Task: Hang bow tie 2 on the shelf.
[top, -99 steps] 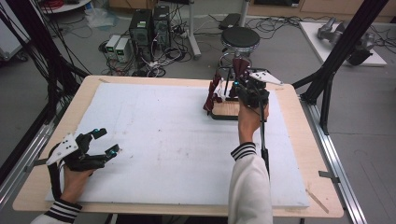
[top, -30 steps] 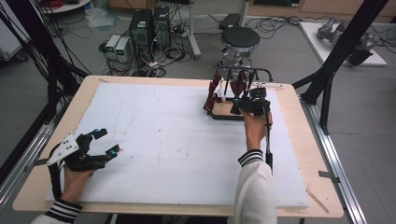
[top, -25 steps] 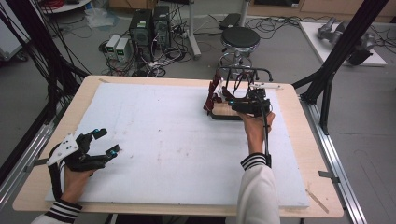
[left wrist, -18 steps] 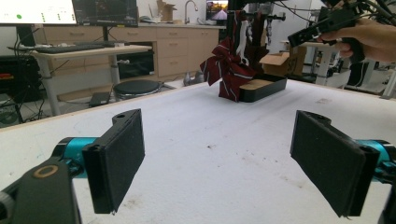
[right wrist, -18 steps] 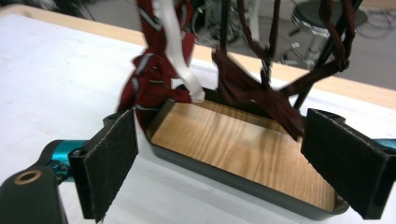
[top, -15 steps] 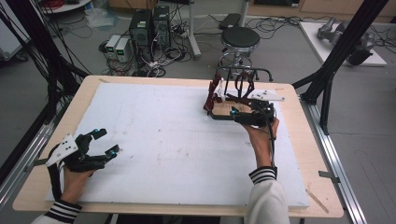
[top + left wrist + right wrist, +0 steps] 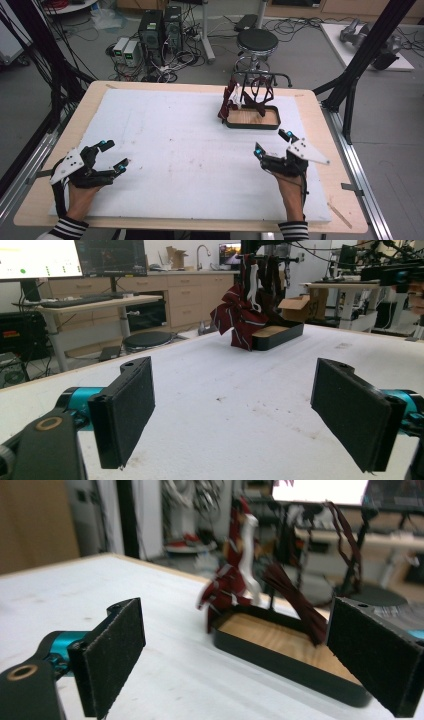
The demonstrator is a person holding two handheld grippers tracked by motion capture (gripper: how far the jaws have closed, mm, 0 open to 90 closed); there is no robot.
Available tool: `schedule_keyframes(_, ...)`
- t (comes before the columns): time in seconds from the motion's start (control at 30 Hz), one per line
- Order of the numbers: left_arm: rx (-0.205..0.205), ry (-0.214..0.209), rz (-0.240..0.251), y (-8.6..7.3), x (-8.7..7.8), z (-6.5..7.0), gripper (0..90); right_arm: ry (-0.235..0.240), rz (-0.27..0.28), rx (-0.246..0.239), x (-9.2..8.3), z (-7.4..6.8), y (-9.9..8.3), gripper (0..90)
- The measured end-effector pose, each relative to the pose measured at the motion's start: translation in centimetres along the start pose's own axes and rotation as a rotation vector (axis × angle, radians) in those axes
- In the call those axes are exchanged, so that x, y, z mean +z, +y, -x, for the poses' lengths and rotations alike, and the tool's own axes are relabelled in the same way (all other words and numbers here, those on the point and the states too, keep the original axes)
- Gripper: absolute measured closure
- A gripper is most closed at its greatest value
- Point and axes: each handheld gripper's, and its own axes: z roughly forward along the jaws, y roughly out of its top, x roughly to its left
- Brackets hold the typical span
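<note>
Thing in hand: a small black metal rack with a shallow tray and wooden floor [image 7: 252, 119], carrying dark red striped ribbon bows [image 7: 240, 320] on its rail, stood on the far right part of the white tabletop [image 7: 175, 150].
Right hand-held gripper [image 7: 272, 142]: it lay on the near right side of the tabletop, apart from the rack; its jaws had just been opening and stood wide, with nothing between them.
Left hand-held gripper [image 7: 114, 155]: it rested at the near left corner, jaws also wide and empty, well apart from the rack.
Direction: from the right hand-held gripper the rack lay straight ahead and a little to the left; in the right gripper view the tray [image 7: 285, 650] sat between the two black pads [image 7: 112, 652], but farther off.
Long axis: the tray ran across the table, left to right, so its long side faced the person.
Nearer hand: the right one, clearly.
Judgement: any next reach for a bow or the rack would probably suit the right hand, going forward.
</note>
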Motion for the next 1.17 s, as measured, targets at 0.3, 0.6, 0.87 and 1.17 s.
schedule_keyframes(0.3,0.02,0.014,0.006,-0.5,-0.1,0.8,18.0,0.04,0.076,-0.025,-2.9,-1.6,-2.3,8.2)
schedule_keyframes(0.6,0.027,0.039,0.024,-1.0,-0.4,1.2,18.0,0.024,0.09,-0.017,-3.2,-1.7,-4.8,8.2)
schedule_keyframes(0.87,0.018,0.026,0.03,-1.6,-0.5,1.4,17.7,0.014,0.1,-0.027,-2.8,-1.7,-5.5,8.2)
schedule_keyframes(1.17,0.009,0.025,0.048,-1.8,-0.7,1.4,17.5,-0.003,0.087,-0.029,-2.5,-1.8,-6.4,8.2)
